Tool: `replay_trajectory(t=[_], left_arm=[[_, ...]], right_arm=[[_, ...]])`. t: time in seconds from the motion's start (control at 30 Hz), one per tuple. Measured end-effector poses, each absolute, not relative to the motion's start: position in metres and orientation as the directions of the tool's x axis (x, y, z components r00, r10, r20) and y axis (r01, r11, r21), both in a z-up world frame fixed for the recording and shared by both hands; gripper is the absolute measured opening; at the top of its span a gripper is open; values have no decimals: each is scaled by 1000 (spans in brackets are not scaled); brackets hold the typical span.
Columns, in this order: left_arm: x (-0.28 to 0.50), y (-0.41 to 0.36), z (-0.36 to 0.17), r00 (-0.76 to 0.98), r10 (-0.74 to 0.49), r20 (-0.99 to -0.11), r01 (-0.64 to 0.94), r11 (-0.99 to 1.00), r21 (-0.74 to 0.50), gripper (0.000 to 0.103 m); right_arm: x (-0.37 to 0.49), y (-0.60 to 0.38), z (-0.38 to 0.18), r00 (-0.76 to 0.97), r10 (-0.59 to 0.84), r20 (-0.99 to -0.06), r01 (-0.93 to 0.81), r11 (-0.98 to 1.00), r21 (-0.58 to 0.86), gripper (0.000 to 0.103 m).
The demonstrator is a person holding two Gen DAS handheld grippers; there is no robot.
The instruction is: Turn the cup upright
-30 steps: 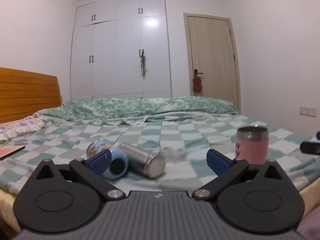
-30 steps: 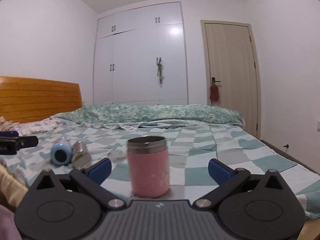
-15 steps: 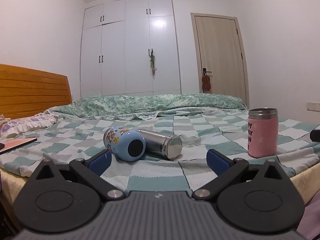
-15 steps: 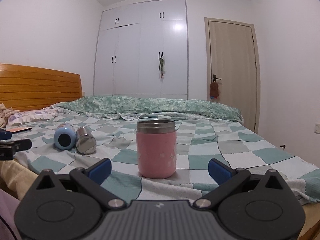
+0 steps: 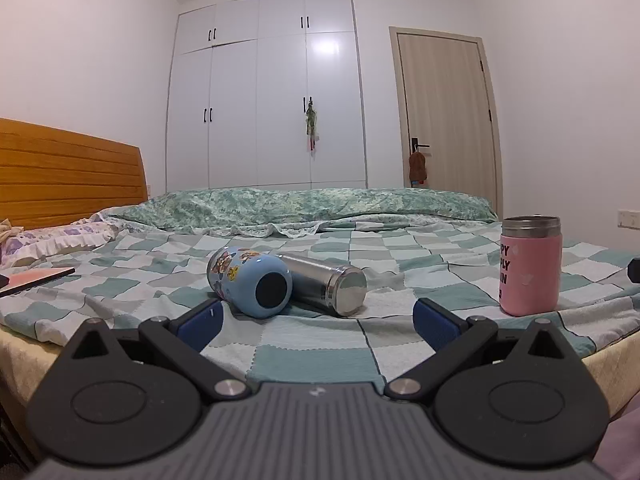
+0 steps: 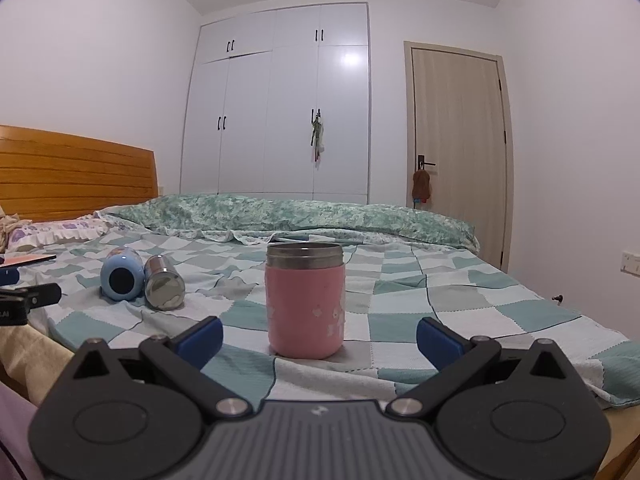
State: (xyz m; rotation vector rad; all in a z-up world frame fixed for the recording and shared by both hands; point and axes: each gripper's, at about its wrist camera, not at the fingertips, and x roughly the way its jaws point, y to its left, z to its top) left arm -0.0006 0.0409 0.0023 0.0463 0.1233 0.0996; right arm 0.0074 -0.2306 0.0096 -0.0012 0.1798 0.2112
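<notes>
Checked bedspread (image 5: 304, 344), left hand-held gripper (image 5: 316, 316) level, spread wide, right hand-held gripper (image 6: 319, 334) likewise, facing upright pink cup (image 6: 306, 300).

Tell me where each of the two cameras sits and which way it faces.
Left wrist: on the left gripper, low at the bed's edge, facing the lying blue cup and steel cup; its open blue fingers show.
Right wrist: on the right gripper, facing the upright pink cup; its open fingers show, and a piece of the left gripper at far left.
Shared: all three cups, bed, wardrobe, door.
</notes>
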Motion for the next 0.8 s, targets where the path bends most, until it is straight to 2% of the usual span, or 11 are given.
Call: replay_trajectory(t=[0.8], left_arm=[[1,43,-2,989,96,-115,-91,995,49,103]], right_arm=[[7,-230,9,962,208,-177,-208,978,17,103]])
